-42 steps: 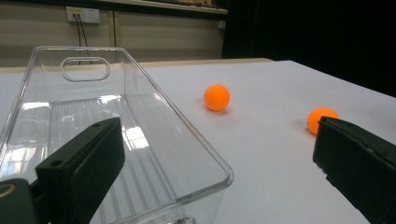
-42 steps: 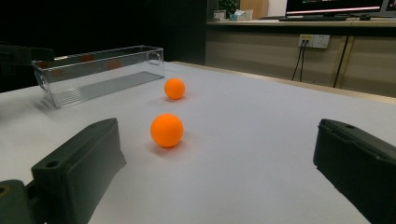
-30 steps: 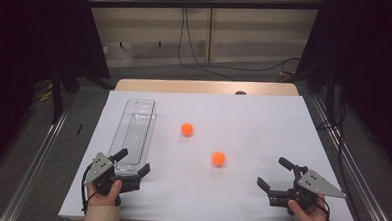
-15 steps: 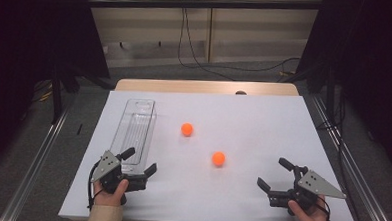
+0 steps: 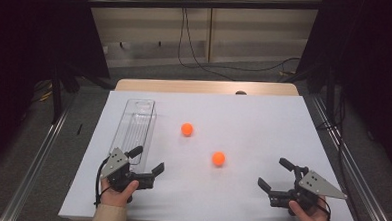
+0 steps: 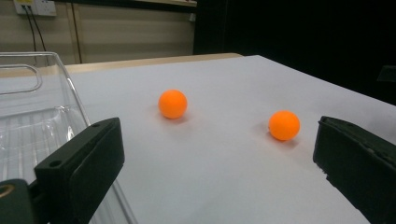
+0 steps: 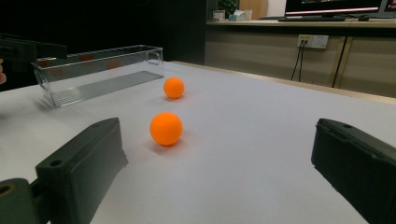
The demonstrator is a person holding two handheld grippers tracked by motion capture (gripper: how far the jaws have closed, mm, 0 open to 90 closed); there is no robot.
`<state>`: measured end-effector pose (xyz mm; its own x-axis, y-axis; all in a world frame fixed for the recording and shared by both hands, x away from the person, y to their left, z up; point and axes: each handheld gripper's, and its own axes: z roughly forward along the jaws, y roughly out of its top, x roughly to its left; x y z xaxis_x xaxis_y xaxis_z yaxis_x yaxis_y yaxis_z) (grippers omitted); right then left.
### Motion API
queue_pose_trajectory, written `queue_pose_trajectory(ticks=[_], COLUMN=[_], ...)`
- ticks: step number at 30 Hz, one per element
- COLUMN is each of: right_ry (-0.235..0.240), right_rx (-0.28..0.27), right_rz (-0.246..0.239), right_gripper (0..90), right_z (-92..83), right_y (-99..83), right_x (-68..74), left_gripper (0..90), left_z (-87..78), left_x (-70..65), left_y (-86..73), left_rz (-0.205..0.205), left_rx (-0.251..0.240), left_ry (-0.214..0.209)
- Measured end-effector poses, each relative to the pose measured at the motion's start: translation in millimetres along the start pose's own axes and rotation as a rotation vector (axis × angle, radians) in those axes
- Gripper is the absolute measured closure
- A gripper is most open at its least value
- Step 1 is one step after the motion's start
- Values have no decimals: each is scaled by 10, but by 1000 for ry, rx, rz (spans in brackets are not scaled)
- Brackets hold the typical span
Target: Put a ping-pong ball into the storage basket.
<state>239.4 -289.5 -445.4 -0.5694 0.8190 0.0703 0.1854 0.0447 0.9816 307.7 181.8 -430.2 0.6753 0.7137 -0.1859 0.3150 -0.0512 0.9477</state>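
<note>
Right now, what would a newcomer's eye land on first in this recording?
Two bright orange balls on the white table: the far ball near the middle, the near ball closer to the person. Left of them lies a long clear plastic tray, apparently empty. The left claw and right claw rest open at the near edge, holding nothing.

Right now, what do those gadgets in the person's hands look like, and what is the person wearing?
Each hand grips a black, blocky tool. The left claw and the right claw each end in two thick black jaws with small round holes in them. A grey three-cornered plate sits on top of each, and a thin black cable loops from the left one. The sleeves are beige.
</note>
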Motion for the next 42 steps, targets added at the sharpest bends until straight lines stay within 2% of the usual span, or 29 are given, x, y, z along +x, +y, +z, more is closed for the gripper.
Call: queue_pose_trajectory(ticks=[7, 17, 25, 31, 42], right_ry=[3, 3, 4, 4, 5], right_rx=[3, -1, -5, -5, -7], right_rz=[0, -1, 1, 0, 3], right_gripper=[19, 21, 21, 21, 20], right_z=[0, -4, -8, -7, -10], right_y=[-1, 1, 4, 4, 6], right_x=[2, 5, 5, 7, 6], left_gripper=[20, 18, 22, 24, 26], left_z=[64, 196, 250, 303, 376], left_x=[-49, -154, -174, -188, -207], left_y=[23, 33, 33, 24, 16], left_rz=[-3, 17, 5, 19, 16], left_rx=[12, 40, 48, 66, 82], left_ry=[-13, -72, -71, -82, -95])
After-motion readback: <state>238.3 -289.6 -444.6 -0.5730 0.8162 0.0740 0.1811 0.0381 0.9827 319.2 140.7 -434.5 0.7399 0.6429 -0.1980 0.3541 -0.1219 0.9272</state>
